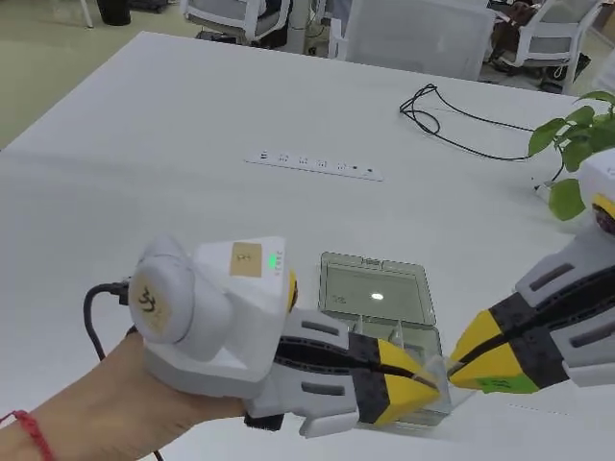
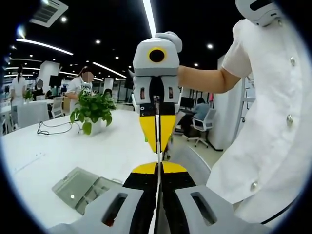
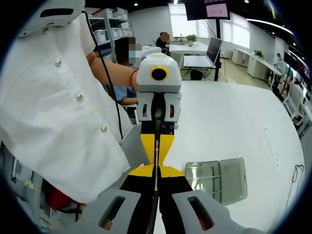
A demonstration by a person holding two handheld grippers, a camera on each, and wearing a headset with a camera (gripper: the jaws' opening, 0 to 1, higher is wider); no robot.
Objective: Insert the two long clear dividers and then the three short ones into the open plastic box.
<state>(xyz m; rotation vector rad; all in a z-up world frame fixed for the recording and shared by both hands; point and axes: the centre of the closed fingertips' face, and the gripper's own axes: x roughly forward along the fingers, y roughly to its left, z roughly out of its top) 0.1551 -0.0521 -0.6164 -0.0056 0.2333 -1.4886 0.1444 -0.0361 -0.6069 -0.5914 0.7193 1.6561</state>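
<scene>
Plastic box [image 1: 327,288] open on the white worktop [image 1: 192,144], lid flat on the far side, tray nearest the person. Left claw [image 1: 430,386] and right claw [image 1: 457,369] each pressed together, tip to tip just above the tray's near edge. Sliver of clear divider [image 1: 441,368] at the meeting point; cannot tell which claw pinches it. Probably partway through seating one divider. Next: line it up with the wall slots, keep it upright, press down evenly at both ends.

Bright overhead light; glare spot; fisheye-warped edges.
</scene>
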